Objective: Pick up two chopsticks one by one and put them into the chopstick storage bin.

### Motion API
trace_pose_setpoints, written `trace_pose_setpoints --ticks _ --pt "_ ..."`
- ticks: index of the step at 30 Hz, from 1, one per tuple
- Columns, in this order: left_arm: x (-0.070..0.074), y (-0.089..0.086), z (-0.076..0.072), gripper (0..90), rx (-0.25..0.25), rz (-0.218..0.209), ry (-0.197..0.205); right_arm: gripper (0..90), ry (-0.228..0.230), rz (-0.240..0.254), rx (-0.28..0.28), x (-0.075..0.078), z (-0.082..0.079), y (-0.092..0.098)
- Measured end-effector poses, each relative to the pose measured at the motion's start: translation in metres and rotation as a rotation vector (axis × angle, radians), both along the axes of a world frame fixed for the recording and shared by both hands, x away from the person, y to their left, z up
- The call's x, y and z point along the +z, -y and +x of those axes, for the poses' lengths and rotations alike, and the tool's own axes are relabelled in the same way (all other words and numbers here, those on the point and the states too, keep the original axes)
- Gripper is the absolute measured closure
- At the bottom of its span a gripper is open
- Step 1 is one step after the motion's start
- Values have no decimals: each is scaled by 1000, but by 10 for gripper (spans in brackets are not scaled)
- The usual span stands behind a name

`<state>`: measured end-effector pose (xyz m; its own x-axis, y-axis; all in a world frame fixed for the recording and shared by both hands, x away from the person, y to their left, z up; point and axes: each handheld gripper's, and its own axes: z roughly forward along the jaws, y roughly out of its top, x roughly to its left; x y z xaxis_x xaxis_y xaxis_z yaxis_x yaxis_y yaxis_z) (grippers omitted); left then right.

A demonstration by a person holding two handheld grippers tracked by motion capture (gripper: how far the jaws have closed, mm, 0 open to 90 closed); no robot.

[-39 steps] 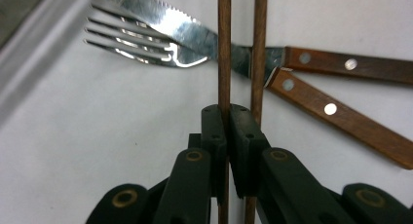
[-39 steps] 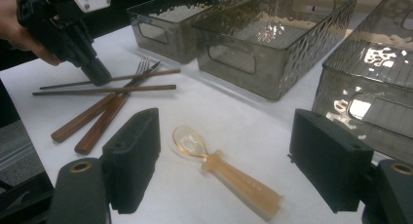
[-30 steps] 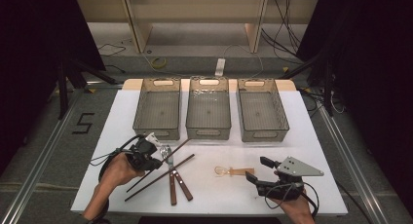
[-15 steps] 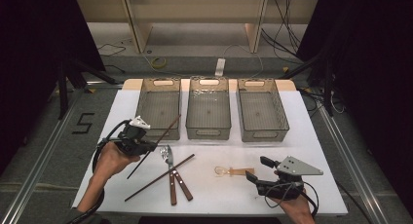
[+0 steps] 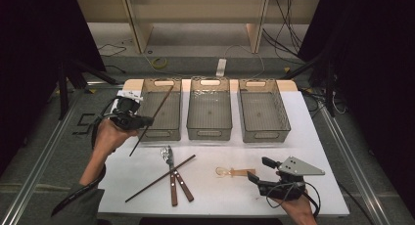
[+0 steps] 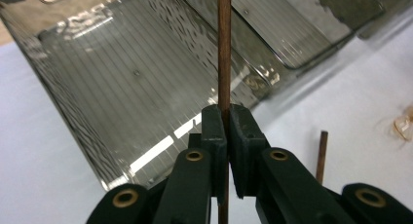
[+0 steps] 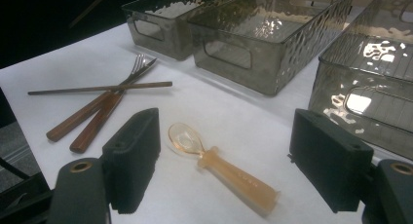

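Over the left bin of 3 smoked-plastic bins set in a row at the far side of the table, the left gripper carries 1 dark chopstick, its jaws pinched tight on the shaft partway along so both ends stick out free. In the left gripper view the chopstick runs straight up from between the closed jaws across the bin's ribbed floor, which suggests the stick is being lined up with the bin's long side so it can drop in flat. The grip away from the ends looks chosen for balance. A second chopstick lies diagonally on the table, crossing a fork and knife with wooden handles, probably waiting for sorting too. The right gripper rests low near the front edge with jaws spread wide, straddling nothing; in the right gripper view a translucent amber spoon lies on the cloth between and just beyond those open jaws, a likely next pick.
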<state>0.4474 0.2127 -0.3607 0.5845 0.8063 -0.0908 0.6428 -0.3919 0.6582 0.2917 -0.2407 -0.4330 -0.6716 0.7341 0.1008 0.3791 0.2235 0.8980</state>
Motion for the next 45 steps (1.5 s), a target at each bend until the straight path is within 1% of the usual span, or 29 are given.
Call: trace_pose_setpoints --ticks 2,5,9,13,14,17,20,25,29,34,35,36,38,41,42,43,45 --pt "4 -1 6 853 13 -6 6 277 0 1 0 0 0 0" --pt "7 -1 14 853 28 -17 4 277 1 2 0 0 0 0" --pt "10 3 22 853 26 -7 0 277 3 1 4 0 -1 0" --pt "16 6 31 853 35 2 11 277 3 2 5 0 -1 0" --pt "17 5 33 853 39 1 14 277 3 2 6 0 -1 0" --pt "19 2 42 853 56 -19 21 277 -3 1 6 0 0 0" --pt "20 2 49 853 62 -19 26 276 -4 2 7 -1 0 0" --pt "23 3 61 853 77 -18 47 276 -6 -2 11 -1 0 -1" --pt "23 0 72 853 93 -31 55 276 -5 2 9 -1 0 -1" --pt "21 1 82 853 102 -15 53 276 -7 6 9 -1 0 -1" --pt "20 1 85 853 110 -23 53 276 -7 5 10 -1 0 -1" --pt "20 1 87 853 111 -23 48 276 -6 3 12 -1 0 -1" --pt "17 2 91 853 115 -15 49 276 -9 2 16 -1 0 -2" --pt "14 4 96 853 123 -15 49 276 -6 3 17 -1 -1 -2" --pt "12 4 97 852 129 -16 56 276 -6 6 15 -1 -1 -1" --pt "11 5 98 852 131 -14 60 276 -6 6 15 -1 -1 -1" --pt "8 6 100 852 140 8 57 276 -7 5 14 -1 0 -1"
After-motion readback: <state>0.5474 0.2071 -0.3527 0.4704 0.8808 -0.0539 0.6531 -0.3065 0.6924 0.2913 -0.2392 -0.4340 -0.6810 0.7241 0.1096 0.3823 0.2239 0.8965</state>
